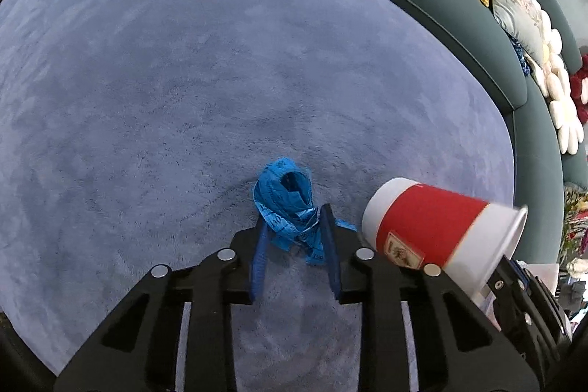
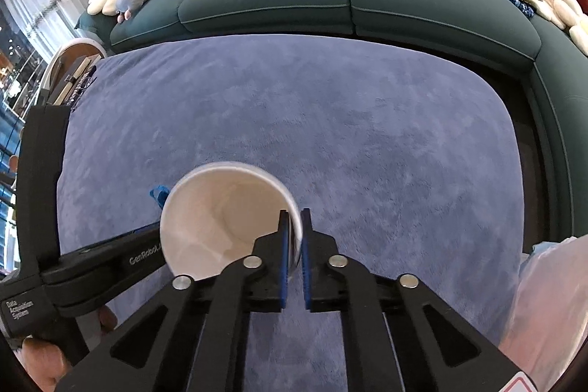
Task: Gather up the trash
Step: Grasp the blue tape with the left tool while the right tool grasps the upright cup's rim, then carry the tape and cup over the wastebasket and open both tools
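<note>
Left wrist view showed the left gripper (image 1: 294,230) low over the rug (image 1: 183,79), its blue pads set narrowly around the near tail of a crumpled blue tape (image 1: 286,204). The tape's loop stood just ahead of the fingertips, its tangle running forward along the gripper's own axis, so the left hand was plainly the nearer one to it. Whether the pads were actually pinching the tape or only flanking it could not be told, since a gap showed between them behind the tail.

Just right of the tape, the cup (image 1: 437,230) hung tilted on its side, red sleeve up, base toward the tape and mouth toward the right gripper.

In the right wrist view, the right gripper (image 2: 294,219) was clamped on the cup's (image 2: 224,219) rim, one pad inside the wall and one outside, with the white interior (empty, as far as could be seen) facing the camera. The left gripper's body (image 2: 110,263) reached in from the left of the cup, angled down toward the rug (image 2: 330,116). A pale bag (image 2: 551,300) lay right of the cup, at the frame's edge, probably the place for the trash.
</note>
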{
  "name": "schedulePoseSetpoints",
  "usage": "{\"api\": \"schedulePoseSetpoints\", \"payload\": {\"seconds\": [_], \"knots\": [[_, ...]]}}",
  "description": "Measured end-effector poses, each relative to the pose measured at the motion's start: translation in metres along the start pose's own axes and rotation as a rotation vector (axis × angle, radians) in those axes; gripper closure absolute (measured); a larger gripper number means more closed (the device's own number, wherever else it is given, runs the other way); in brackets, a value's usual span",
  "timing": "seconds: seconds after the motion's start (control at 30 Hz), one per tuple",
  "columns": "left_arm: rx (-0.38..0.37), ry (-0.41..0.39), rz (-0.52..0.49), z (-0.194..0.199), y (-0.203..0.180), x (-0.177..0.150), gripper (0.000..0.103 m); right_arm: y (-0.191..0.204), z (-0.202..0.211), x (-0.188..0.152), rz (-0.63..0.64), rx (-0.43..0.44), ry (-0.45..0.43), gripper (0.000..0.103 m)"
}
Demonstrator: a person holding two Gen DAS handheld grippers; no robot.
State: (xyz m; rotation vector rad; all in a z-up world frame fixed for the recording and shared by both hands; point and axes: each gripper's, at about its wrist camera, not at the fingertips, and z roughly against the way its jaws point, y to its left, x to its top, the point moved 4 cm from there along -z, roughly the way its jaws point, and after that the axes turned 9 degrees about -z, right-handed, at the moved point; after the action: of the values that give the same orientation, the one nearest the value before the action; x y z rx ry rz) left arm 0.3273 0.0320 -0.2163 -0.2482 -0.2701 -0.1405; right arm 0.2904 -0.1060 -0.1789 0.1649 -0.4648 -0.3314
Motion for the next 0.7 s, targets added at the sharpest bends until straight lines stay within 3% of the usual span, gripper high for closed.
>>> {"api": "schedulePoseSetpoints", "payload": {"seconds": [0.33, 0.7], "knots": [[-0.013, -0.044, -0.058, 0.042, -0.030, -0.013, 0.081, -0.012, 0.056, -0.003, -0.022, 0.009, -0.089, 0.100], [-0.049, -0.151, -0.204, 0.119, -0.115, -0.033, 0.081, -0.059, 0.157, -0.007, -0.083, -0.008, -0.243, 0.100]]}}
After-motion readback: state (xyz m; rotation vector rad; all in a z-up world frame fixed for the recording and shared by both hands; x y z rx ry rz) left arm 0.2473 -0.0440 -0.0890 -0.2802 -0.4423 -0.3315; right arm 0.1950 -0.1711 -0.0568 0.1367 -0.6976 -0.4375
